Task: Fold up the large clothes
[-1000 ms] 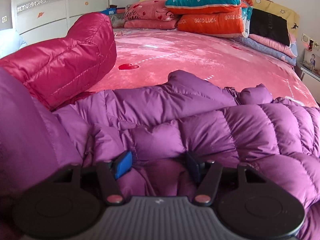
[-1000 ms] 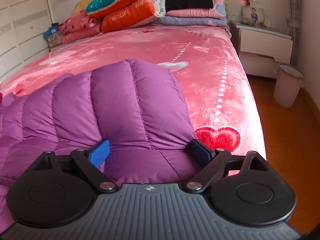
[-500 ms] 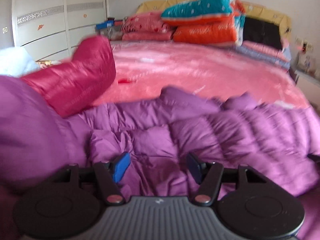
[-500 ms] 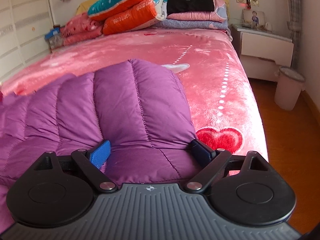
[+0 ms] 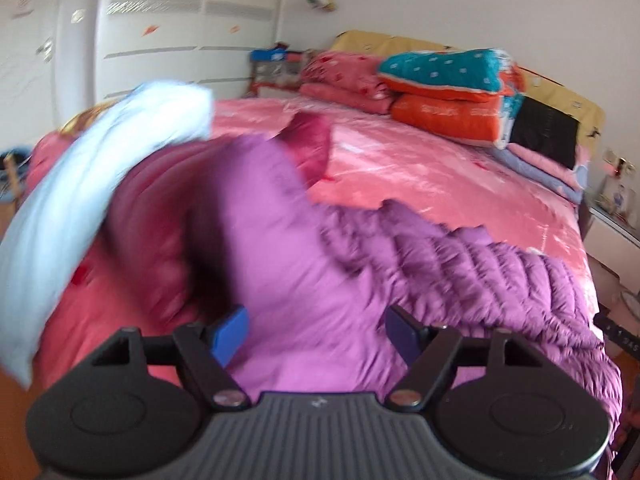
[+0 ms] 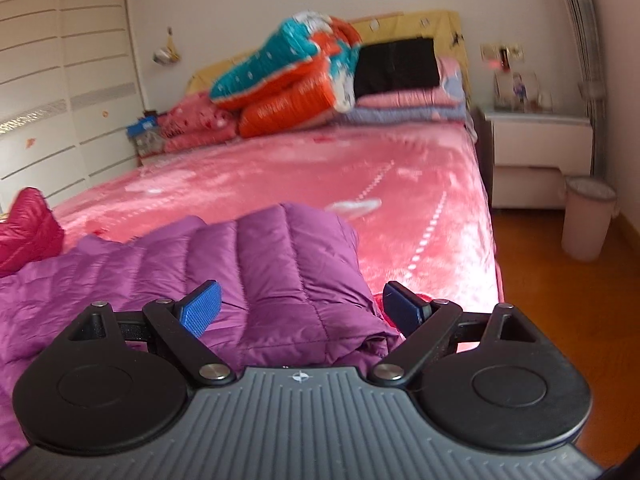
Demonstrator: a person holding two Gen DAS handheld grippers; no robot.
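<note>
Between the opening blue pads of the left gripper [image 5: 314, 332], a purple coat [image 5: 460, 264] on the bed [image 5: 440, 168], not pinched; right gripper [image 6: 302, 306] wide too, just above its edge; mid-fold probably, next needing a fresh grab.

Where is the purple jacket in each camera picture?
Left wrist: purple jacket fills the middle and right, bunched up between the opening jaws of the left gripper.
Right wrist: lower left, under the right gripper.
Shared landmark: teal-and-orange quilt at the headboard.
</note>
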